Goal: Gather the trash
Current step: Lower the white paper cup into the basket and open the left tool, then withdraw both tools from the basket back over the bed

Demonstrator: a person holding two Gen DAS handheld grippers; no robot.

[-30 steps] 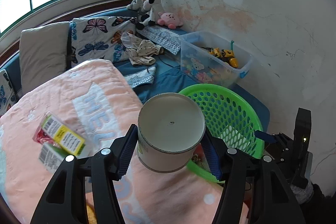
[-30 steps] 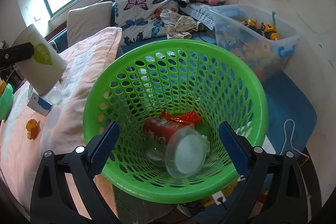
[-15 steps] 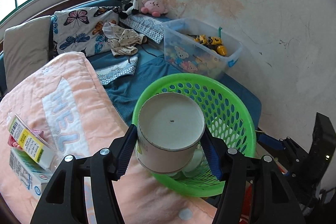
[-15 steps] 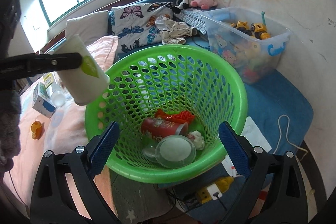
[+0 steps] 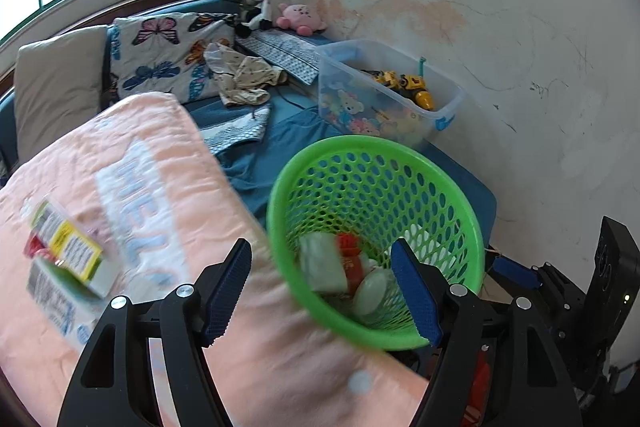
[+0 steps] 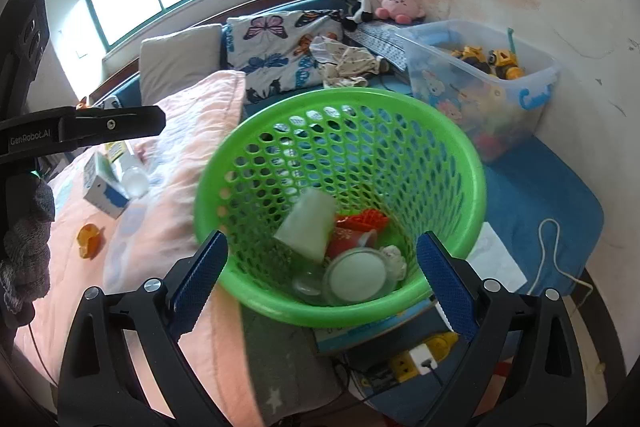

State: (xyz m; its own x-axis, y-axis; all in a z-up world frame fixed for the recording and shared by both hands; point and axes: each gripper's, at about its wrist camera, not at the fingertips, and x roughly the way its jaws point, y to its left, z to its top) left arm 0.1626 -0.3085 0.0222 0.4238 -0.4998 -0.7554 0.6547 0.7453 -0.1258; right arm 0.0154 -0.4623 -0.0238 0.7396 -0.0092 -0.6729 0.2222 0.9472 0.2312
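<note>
Blue-padded fingers of the left tool (image 5: 320, 291) are spreading apart with nothing gripped between them, poised above the near rim of the one green basket (image 6: 472, 163). The right tool (image 6: 322, 285) stands wide open and empty too, its two pads apart from the basket's near wall on either side.

One white paper cup (image 6: 308, 225) lies on its side inside the basket, long axis tilted, its wider end towards the tools and its narrower end up against the perforated wall. Beside it in the bottom I count one red cup (image 6: 350, 239), one orange-red wrapper (image 6: 366, 219), one clear round lid (image 6: 358, 277) and one small crumpled white scrap (image 6: 394, 257).

Further out, on the pink blanket (image 5: 172, 163) covering the bed, there are two cartons (image 5: 68, 251) lying together, though blurred from the left side; from the right side a small clear bottle (image 6: 134, 181) rests against them and one orange scrap (image 6: 89, 237) sits apart, nearer the edge.

Behind the basket, against the wall, one clear plastic bin (image 5: 440, 107) holds toys, yellow vehicles among them. Three soft toys (image 5: 272, 3) crowd the corner under the window.
</note>
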